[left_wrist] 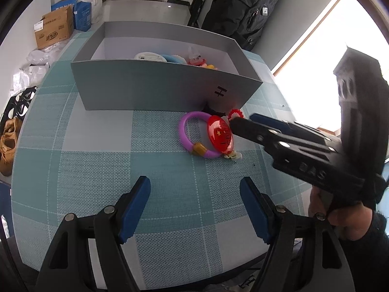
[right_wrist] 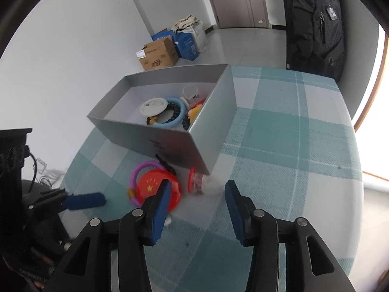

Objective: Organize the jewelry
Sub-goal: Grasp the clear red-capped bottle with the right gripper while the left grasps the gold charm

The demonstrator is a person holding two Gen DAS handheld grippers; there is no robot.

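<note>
Red badge (left_wrist: 220, 135) lies on the purple bangle (left_wrist: 192, 133), on the bench (left_wrist: 97, 170) just near of the grey box (left_wrist: 158, 87). Looks light, hard, glossy, prob slippery, so pinch its rim. Right gripper (right_wrist: 197, 209) jaws apart, nothing between; left gripper (left_wrist: 194, 209) jaws wide apart w/ nothing in them.

The grey box (left_wrist: 155, 90) walls off the far side of the checked tablecloth (left_wrist: 97, 160), its top open. Just before its near wall, the purple bangle (left_wrist: 188, 133), red badge (left_wrist: 220, 135) and red frilled ring (left_wrist: 235, 114) crowd the corner. Nearer cloth lies bare.
</note>
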